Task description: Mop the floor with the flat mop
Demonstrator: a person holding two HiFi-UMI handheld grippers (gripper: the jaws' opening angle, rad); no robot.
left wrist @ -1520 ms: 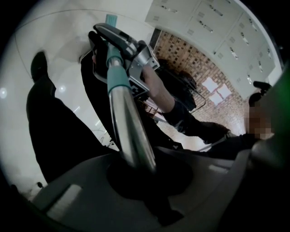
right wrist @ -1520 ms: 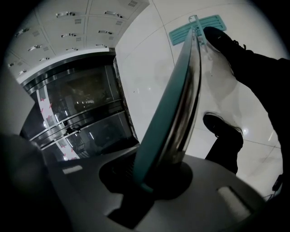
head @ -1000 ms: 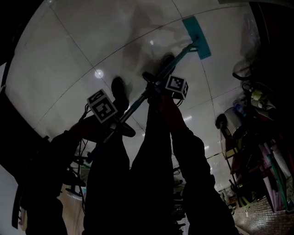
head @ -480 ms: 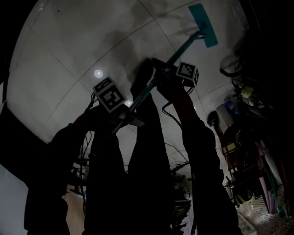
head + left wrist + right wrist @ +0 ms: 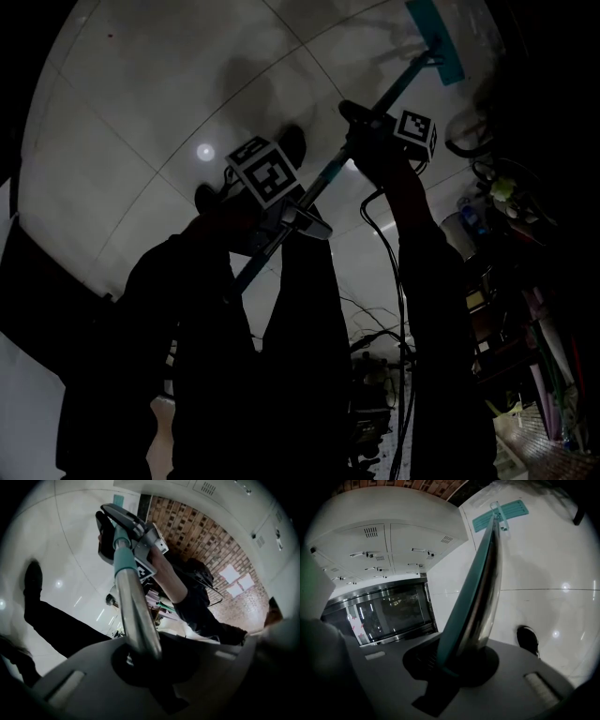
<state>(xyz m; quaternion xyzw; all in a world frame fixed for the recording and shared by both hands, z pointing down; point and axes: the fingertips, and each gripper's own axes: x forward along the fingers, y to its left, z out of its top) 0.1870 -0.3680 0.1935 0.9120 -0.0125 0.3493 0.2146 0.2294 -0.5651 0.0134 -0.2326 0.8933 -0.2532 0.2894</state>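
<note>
Mop pad: the flat mop rests its teal pad flat on the pale tiled floor, at the top right of the head view, well ahead of the person.
Pole: the pole slants from the pad down and left toward the person, passing through both grippers.
Right gripper: the right gripper sits further up the pole, toward the pad. Its jaws are closed round the pole, which fills the round recess between them.
Left gripper: the left gripper sits lower, nearer the person's end. Its jaws are likewise clamped on the bare metal pole, seated in their round recess.
Right gripper view alone: the pad seen along the pole's length, a teal strip down one side of the pole, white lockers, a dark glass door and one shoe on the tiles.
Left gripper view alone: the right gripper from behind with a teal collar just below it, a bare forearm, a brick wall and a dark trouser leg.
Head view alone: both marker cubes at once, and cluttered shelves at the right; the person's body is a dark silhouette.
</note>
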